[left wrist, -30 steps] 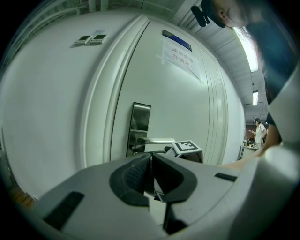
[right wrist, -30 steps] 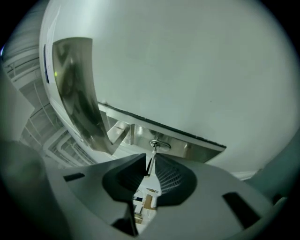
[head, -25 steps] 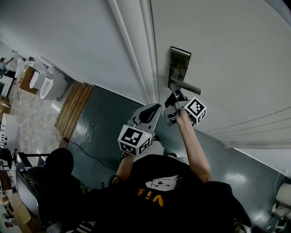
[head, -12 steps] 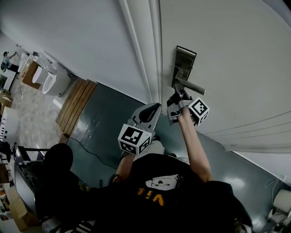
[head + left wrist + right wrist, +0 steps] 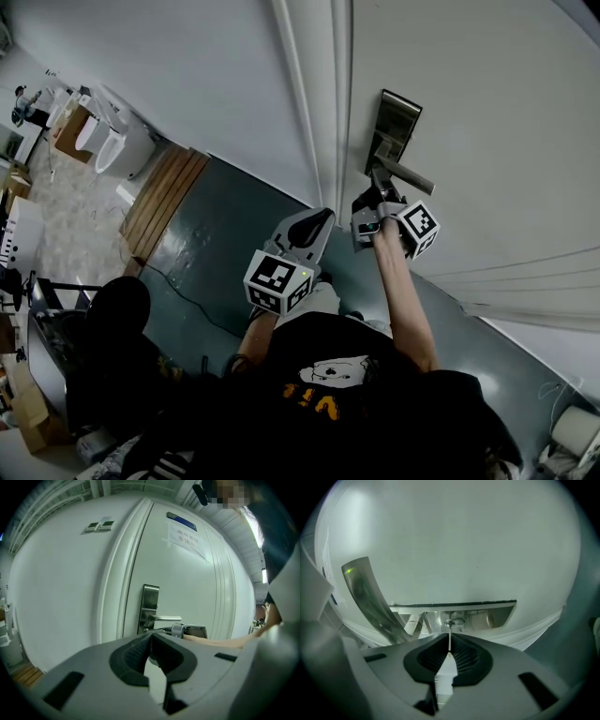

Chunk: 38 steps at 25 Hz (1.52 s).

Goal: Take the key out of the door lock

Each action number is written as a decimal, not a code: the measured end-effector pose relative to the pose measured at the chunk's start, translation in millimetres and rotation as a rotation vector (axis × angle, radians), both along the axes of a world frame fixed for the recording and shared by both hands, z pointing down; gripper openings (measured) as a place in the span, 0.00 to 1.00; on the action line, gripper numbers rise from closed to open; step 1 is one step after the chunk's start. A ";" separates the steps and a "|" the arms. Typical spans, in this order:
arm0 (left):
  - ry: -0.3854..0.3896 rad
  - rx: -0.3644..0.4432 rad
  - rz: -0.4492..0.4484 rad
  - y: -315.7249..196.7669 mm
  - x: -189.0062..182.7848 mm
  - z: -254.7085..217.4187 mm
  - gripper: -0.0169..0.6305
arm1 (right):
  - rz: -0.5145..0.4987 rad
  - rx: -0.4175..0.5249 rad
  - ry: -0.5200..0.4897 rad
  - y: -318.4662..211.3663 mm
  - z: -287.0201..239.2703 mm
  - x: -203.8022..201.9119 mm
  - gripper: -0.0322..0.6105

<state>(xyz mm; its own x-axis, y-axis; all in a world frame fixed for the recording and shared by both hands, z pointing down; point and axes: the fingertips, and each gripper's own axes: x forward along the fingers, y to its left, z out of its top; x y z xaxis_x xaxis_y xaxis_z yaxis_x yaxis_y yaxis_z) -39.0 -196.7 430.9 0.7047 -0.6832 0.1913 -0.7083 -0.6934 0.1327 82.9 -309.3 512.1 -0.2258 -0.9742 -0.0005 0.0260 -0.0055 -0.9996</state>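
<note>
The key (image 5: 449,635) shows edge-on as a thin metal strip running from the lock cylinder (image 5: 454,622) down between my right gripper's jaws. My right gripper (image 5: 449,643) is shut on the key, just below the lever handle (image 5: 405,175) on the steel lock plate (image 5: 397,117). In the head view the right gripper (image 5: 368,212) points up at the plate. My left gripper (image 5: 313,226) hangs a little to the left, off the door, shut with nothing in it. From the left gripper (image 5: 150,638) view the lock plate (image 5: 150,603) and the right gripper (image 5: 188,631) are ahead.
The white door (image 5: 487,103) fills the upper right, with its frame (image 5: 323,84) to the left of the lock. A paper notice (image 5: 187,538) is stuck high on the door. A wooden step (image 5: 164,202) and white toilets (image 5: 112,150) lie at the left on the floor.
The head camera has shifted, so the lock plate sits further right and lower in view. The right gripper stays under the handle at the lock; the left gripper holds its place.
</note>
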 end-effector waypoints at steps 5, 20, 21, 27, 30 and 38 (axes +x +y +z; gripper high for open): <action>-0.008 -0.004 -0.036 1.8 -11.2 0.4 0.06 | 0.024 -0.015 0.016 1.9 -2.2 0.9 0.08; -0.012 -0.009 -0.097 -5.3 -33.3 5.0 0.06 | 0.091 -0.030 0.023 7.3 0.6 1.3 0.08; -0.011 -0.009 -0.096 -6.2 -32.6 5.3 0.06 | 0.080 -0.032 0.036 12.9 0.9 -2.3 0.08; -0.007 -0.003 -0.091 -5.2 -31.6 2.1 0.06 | -0.048 -0.024 0.032 46.2 11.9 -37.7 0.08; -0.001 -0.012 -0.083 -2.4 -28.4 4.7 0.06 | -0.071 -0.003 0.051 49.8 4.1 -42.1 0.08; -0.001 -0.007 -0.083 8.8 -21.6 0.2 0.06 | -0.127 0.006 0.049 67.4 -3.4 -46.6 0.08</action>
